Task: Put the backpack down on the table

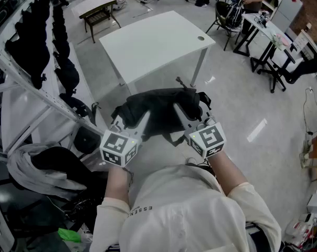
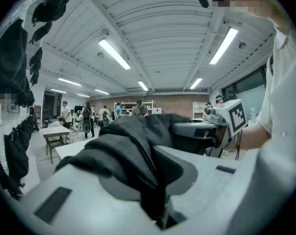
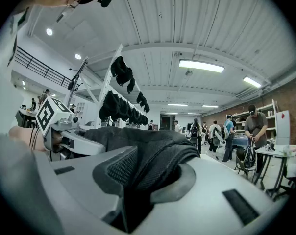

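In front of the desk's near edge, over bare floor, one item in transit; entry read from left to right.

Item 1, far left: storage rack (image 1: 40,96), white frame, with a row of dark bags hanging from it. Not part of the task.

Item 2: left tongs (image 1: 140,121), pinching a fold of dark fabric. The left gripper view showed that fold filling the gap between the jaws, with nothing else in it.

Item 3: backpack (image 1: 161,106), black and slumped, carried between the two tongs. It hung clear of the floor and short of the desk's near edge, and no part of it rested on the desk.

Item 4: right tongs (image 1: 182,113), pinching a padded mesh part of the same backpack, most likely a shoulder strap. The right gripper view showed it wedged between the jaws.

Item 5, beyond the backpack: desk (image 1: 153,38), white top, with a small round cable port near its right corner.

Status, as judged: pick-up done, both grips firm, load facing the desk. Outstanding were the carry over the near edge, the lowering onto the top and the release of both tongs. About halfway along.
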`<move>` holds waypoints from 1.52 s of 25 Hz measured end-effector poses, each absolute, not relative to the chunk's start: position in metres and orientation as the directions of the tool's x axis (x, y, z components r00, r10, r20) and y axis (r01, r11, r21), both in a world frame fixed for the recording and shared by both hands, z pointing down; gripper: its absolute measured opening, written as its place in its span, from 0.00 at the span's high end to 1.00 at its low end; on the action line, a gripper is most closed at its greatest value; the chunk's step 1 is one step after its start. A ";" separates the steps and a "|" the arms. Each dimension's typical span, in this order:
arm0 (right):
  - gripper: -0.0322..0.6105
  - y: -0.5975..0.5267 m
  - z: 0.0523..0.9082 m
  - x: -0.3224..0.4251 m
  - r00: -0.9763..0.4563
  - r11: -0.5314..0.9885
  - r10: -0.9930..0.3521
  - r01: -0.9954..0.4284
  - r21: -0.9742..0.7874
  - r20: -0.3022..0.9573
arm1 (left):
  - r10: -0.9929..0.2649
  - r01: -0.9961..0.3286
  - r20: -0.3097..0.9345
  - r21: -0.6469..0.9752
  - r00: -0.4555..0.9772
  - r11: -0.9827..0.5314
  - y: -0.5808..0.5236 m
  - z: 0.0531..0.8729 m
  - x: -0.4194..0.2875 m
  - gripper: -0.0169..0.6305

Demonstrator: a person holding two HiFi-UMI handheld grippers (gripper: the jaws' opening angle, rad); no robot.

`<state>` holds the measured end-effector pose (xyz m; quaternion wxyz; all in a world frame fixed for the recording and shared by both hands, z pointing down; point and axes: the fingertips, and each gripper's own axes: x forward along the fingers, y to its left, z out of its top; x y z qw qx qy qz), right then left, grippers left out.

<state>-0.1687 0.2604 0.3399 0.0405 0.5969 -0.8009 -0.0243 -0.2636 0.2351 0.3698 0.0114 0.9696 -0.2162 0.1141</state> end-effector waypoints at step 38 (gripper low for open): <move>0.78 0.062 0.338 0.047 -0.556 0.557 -0.830 -0.830 0.021 0.044 | -0.620 -0.634 0.242 -0.028 0.746 -0.773 0.069 0.363 -0.054 0.86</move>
